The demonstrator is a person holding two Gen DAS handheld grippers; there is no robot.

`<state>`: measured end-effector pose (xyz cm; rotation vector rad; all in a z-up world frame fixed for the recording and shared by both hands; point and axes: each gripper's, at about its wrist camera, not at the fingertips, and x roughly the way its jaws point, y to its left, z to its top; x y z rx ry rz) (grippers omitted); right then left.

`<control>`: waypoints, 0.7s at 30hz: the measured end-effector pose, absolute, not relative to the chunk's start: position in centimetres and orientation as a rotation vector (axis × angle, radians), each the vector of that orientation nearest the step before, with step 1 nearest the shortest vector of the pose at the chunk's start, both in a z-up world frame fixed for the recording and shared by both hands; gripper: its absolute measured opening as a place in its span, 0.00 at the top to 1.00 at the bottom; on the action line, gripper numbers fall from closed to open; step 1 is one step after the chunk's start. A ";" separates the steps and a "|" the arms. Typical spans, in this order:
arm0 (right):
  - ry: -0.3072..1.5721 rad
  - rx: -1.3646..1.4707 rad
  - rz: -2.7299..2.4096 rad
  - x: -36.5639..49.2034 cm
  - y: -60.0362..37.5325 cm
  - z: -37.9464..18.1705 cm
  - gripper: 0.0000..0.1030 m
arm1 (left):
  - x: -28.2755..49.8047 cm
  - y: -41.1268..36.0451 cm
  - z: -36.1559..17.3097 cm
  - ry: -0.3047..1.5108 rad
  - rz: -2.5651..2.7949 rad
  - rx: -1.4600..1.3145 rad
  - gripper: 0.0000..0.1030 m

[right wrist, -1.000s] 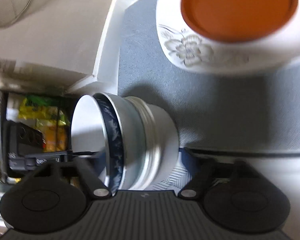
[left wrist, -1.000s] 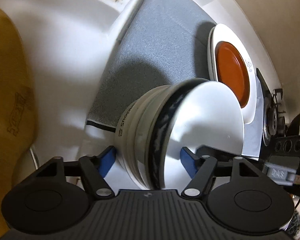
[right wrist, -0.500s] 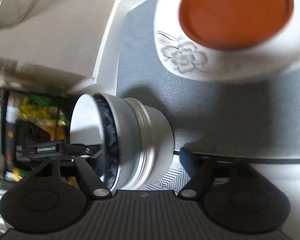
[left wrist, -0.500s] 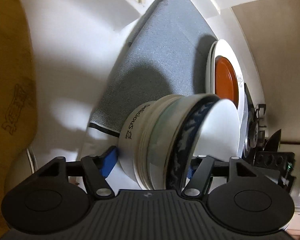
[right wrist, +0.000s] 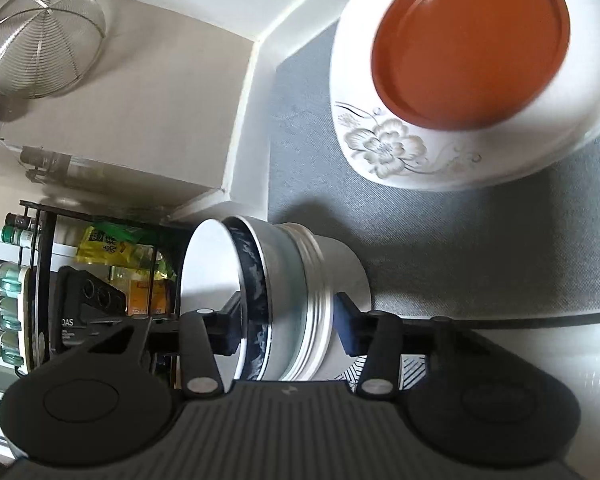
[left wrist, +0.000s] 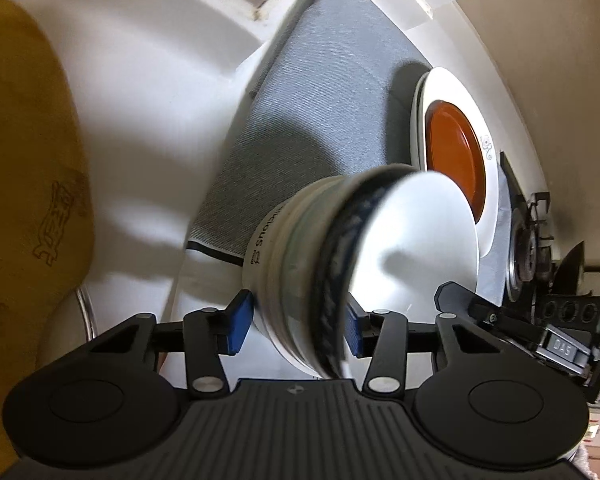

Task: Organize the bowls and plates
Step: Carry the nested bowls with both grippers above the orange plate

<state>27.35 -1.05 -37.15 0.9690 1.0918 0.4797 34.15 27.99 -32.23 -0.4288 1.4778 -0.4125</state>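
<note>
While both the left hand-held gripper (left wrist: 298,322) and right hand-held gripper (right wrist: 286,326) are closing around the nested stack of white and blue-rimmed ceramic bowls (left wrist: 340,272) — tilted sideways — uneven squeezing could slip bowls apart.

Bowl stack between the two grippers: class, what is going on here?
A person holds a stack of nested bowls between the left gripper and right gripper, one from each side. Both grippers' jaws are closing around it. It hangs tilted over a grey mat, beside a flowered plate holding an orange plate.
</note>
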 end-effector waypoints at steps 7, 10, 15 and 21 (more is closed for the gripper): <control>1.069 0.965 0.480 27.3 -1.8 -36.1 0.50 | 34.9 26.0 -32.0 1.484 -0.387 -0.413 0.53; 1.081 0.931 0.473 27.3 -1.8 -36.1 0.51 | 34.7 25.5 -31.8 1.475 -0.376 -0.374 0.54; 1.077 0.952 0.455 26.9 -2.6 -36.4 0.52 | 34.4 24.7 -31.5 1.486 -0.354 -0.365 0.55; 1.063 0.948 0.429 26.2 -3.2 -35.7 0.53 | 34.0 23.5 -30.5 1.479 -0.348 -0.338 0.55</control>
